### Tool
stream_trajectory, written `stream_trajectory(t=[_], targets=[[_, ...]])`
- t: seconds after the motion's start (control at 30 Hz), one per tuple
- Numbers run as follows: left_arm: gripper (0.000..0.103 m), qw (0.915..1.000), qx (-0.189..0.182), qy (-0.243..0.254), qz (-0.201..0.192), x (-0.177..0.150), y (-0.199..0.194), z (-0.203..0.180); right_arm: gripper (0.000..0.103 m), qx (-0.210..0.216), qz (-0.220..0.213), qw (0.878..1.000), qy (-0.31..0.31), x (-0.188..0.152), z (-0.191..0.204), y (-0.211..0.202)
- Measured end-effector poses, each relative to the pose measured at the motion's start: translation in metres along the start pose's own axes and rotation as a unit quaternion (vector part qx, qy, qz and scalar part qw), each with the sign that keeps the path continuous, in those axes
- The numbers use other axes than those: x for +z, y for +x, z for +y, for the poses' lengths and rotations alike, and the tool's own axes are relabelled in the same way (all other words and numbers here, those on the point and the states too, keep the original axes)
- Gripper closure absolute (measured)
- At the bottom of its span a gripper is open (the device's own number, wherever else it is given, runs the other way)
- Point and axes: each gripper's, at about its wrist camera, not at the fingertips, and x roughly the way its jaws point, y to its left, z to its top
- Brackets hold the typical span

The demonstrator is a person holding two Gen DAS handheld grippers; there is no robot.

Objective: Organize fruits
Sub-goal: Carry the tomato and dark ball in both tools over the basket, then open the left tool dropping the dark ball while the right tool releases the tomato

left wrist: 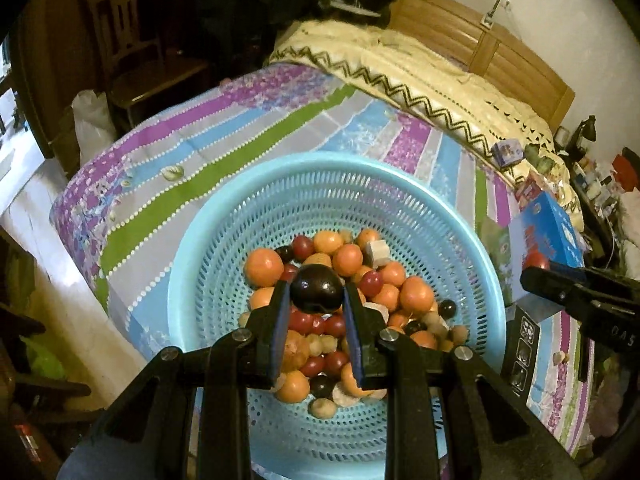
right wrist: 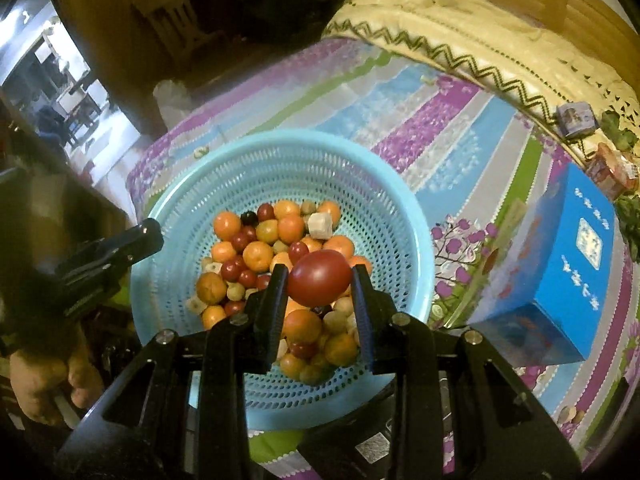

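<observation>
A light blue perforated basket (left wrist: 224, 240) (right wrist: 400, 208) sits on a striped bedspread and holds several oranges, small red fruits, dark plums and pale pieces. My left gripper (left wrist: 316, 292) is shut on a dark purple plum (left wrist: 316, 289) and holds it above the fruit pile. My right gripper (right wrist: 320, 278) is shut on a red tomato (right wrist: 319, 278) above the pile. The right gripper also shows at the right edge of the left wrist view (left wrist: 580, 296); the left one shows at the left of the right wrist view (right wrist: 108, 260).
A blue box (right wrist: 568, 264) (left wrist: 548, 232) stands right of the basket on the bedspread (left wrist: 240, 136). A cream blanket (left wrist: 420, 76) and a wooden headboard (left wrist: 500, 48) lie beyond. Small boxes (right wrist: 576, 118) and clutter sit at the far right. A wooden chair (left wrist: 132, 52) stands at the back left.
</observation>
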Motion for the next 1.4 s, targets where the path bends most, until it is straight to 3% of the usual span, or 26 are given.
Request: stream_trajectory(t=[0.6, 1.07, 1.4], targets=[[0.077, 0.9977, -0.014, -0.035, 0.056, 0.005, 0.026, 0.005, 0.071, -0.006, 0.013, 1.000, 0.001, 0.000, -0.003, 0.017], [0.077, 0.9962, -0.020, -0.027, 0.080, -0.001, 0.041, -0.003, 0.071, -0.007, 0.015, 1.000, 0.004, 0.000, -0.010, 0.021], [0.077, 0.9921, -0.021, -0.026, 0.121, -0.018, 0.064, 0.000, 0.071, -0.008, 0.055, 0.998, -0.006, -0.013, -0.012, 0.040]])
